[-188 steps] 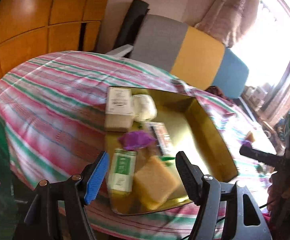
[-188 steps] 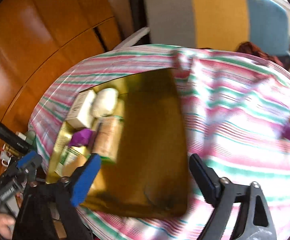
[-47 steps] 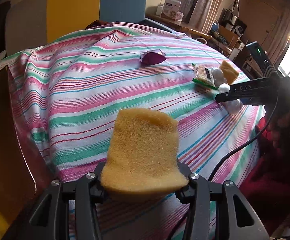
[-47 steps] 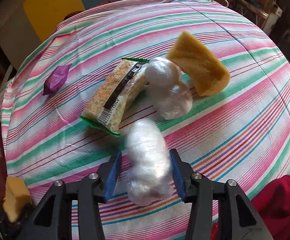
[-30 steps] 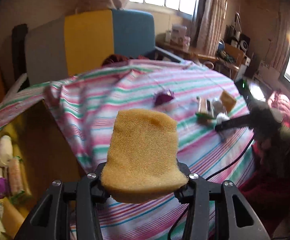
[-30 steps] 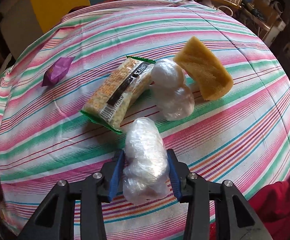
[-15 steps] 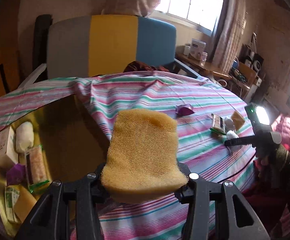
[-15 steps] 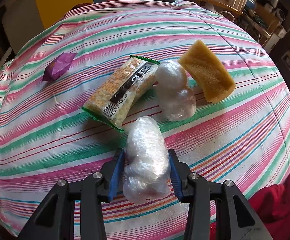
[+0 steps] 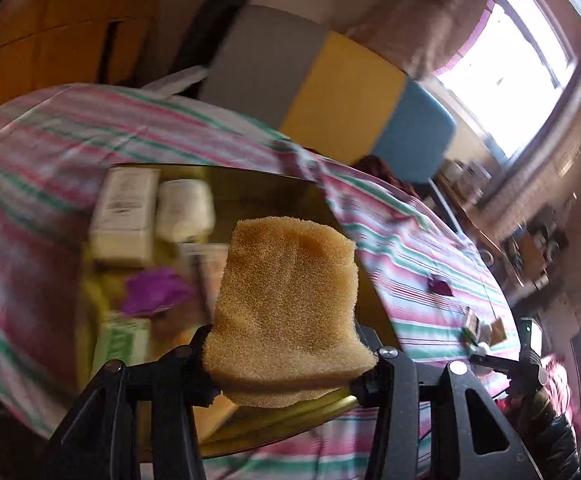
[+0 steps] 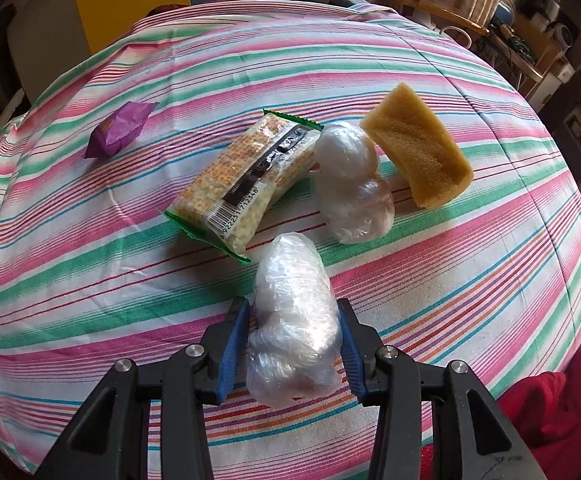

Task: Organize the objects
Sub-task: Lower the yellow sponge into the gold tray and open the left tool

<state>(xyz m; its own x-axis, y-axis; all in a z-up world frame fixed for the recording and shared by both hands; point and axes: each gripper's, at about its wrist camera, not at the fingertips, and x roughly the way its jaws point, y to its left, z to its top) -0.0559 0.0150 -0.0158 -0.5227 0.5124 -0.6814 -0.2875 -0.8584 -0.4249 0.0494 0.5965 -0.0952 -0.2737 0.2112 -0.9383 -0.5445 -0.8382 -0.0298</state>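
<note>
Between the left tool's (image 9: 290, 354) jaws sits a yellow sponge (image 9: 288, 308), gripped above the gold tray (image 9: 266, 188) that holds boxes and packets. The right tool (image 10: 293, 350) clamps a plastic-wrapped white bundle (image 10: 294, 324) on the striped bench (image 10: 470, 264), near a cracker packet (image 10: 246, 176), another bundle (image 10: 352, 184) and a second sponge (image 10: 418, 146).

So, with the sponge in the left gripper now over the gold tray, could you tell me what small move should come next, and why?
Probably lower the left gripper toward the bare part of the gold tray and then let go. Its fingers are shut on the yellow sponge, which hangs above the tray, beside the white box and the purple packet already lying there.
</note>
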